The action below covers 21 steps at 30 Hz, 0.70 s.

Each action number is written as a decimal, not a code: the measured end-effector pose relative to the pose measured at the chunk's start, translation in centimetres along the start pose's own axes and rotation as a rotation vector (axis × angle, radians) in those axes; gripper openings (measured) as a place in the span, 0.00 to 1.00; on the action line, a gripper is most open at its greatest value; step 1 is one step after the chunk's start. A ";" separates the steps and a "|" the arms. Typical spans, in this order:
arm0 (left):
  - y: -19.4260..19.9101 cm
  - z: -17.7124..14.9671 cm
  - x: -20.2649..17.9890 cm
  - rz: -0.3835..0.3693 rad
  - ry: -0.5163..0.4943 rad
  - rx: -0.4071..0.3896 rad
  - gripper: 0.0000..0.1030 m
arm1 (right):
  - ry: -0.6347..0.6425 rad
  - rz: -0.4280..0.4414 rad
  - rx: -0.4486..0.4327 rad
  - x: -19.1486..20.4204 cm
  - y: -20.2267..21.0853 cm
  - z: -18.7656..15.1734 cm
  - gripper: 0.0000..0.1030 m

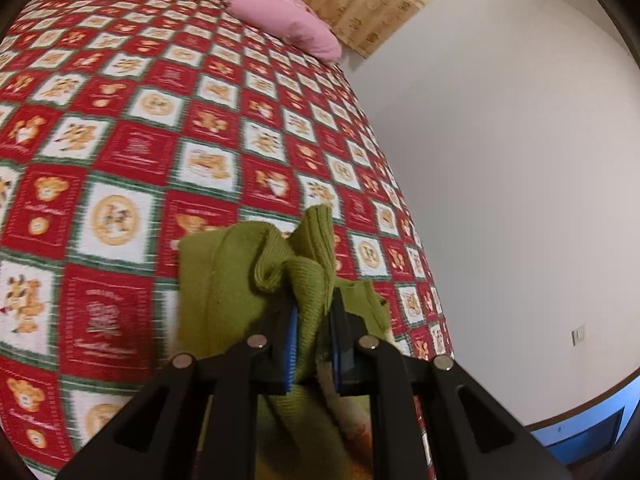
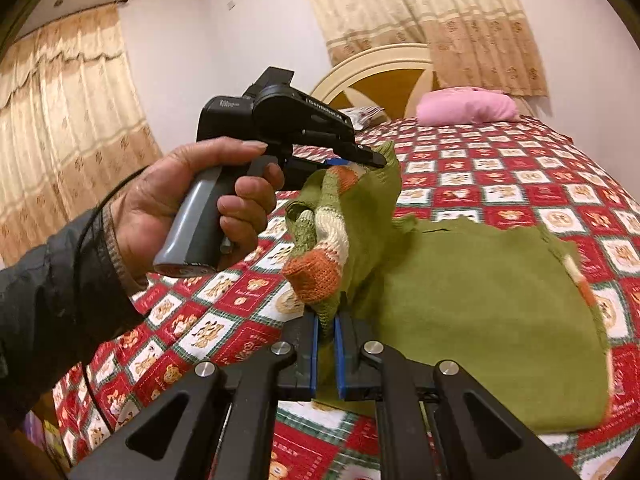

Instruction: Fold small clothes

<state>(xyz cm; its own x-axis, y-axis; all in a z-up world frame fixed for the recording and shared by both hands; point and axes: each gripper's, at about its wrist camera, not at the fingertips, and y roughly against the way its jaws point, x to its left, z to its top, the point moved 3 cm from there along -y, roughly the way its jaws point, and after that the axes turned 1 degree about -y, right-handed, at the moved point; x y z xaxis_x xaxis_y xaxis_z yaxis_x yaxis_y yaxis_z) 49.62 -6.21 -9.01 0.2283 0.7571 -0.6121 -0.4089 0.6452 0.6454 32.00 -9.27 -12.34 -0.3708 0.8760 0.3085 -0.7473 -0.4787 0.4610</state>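
Right wrist view: green sweater (image 2: 480, 280) lengthwise rightward, both hand-held grippers (image 2: 327, 332) clamping it.

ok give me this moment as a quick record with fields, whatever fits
surface: bed with red checked bedspread
garment: green sweater, partly lifted, rest lying on the bedspread
sleeve: orange and cream striped cuff hanging by the right gripper
left gripper: shut on green sweater
right gripper: shut on green sweater
background: pink pillow, curtains
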 end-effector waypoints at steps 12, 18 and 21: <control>-5.6 -1.1 -6.5 -0.031 -0.077 0.057 0.13 | -0.122 -0.045 -0.038 -6.4 4.8 -0.8 0.06; -8.0 -1.9 -8.7 -0.015 -0.106 0.083 0.13 | -0.168 -0.067 -0.039 -8.6 6.2 -1.6 0.06; -9.0 -2.4 -9.5 -0.010 -0.122 0.099 0.13 | -0.205 -0.073 -0.043 -9.8 6.7 -2.3 0.06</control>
<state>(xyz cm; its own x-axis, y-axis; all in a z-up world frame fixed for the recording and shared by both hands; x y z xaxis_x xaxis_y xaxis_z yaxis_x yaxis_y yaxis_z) 49.00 -19.45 -10.12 0.3403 0.7537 -0.5623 -0.3184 0.6550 0.6853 29.38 -20.97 -14.16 -0.1984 0.8754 0.4408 -0.7923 -0.4080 0.4536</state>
